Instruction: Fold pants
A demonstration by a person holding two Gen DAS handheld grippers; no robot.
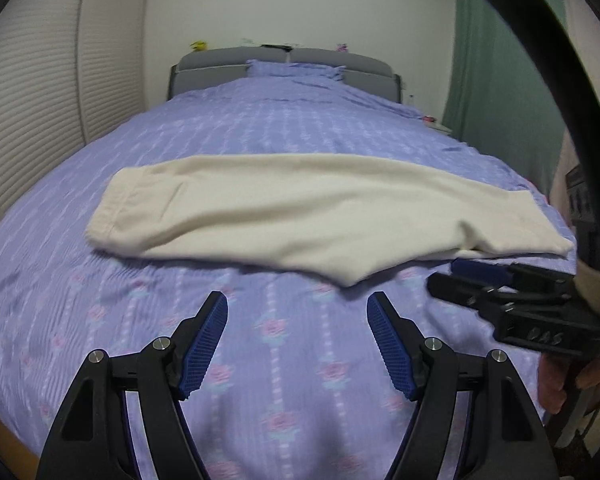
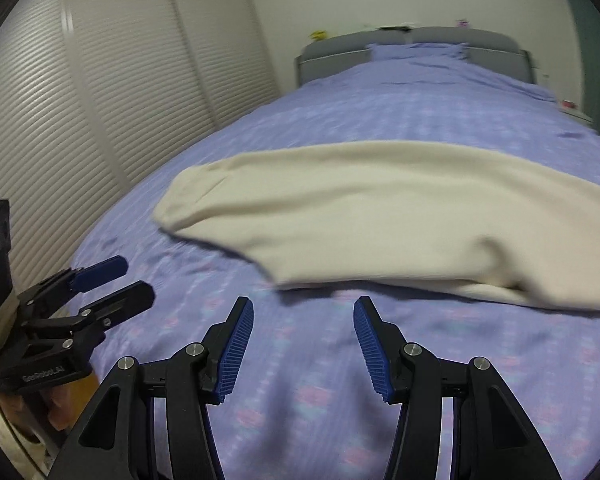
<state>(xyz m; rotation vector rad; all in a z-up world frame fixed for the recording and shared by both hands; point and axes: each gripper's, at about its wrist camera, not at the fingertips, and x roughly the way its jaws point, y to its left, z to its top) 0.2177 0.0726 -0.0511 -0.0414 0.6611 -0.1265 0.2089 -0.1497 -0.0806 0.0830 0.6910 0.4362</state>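
The cream-coloured soft fabric pants (image 1: 300,212) lay flat on the lilac flower-patterned bedspread (image 1: 260,360), already doubled leg on leg, their long axis running across the bed from side to side. They sat just ahead of both grippers. The left gripper (image 1: 297,340) hovered short of the near edge around the middle, jaws spread wide, holding nothing. The right gripper (image 2: 303,344) hung closer to the right-hand end, jaws likewise parted and empty, touching neither cloth nor bedspread. Neither seemed clearly nearer.

Cream pants (image 1: 300,204), lilac (floral) bedspread (image 1: 260,128).
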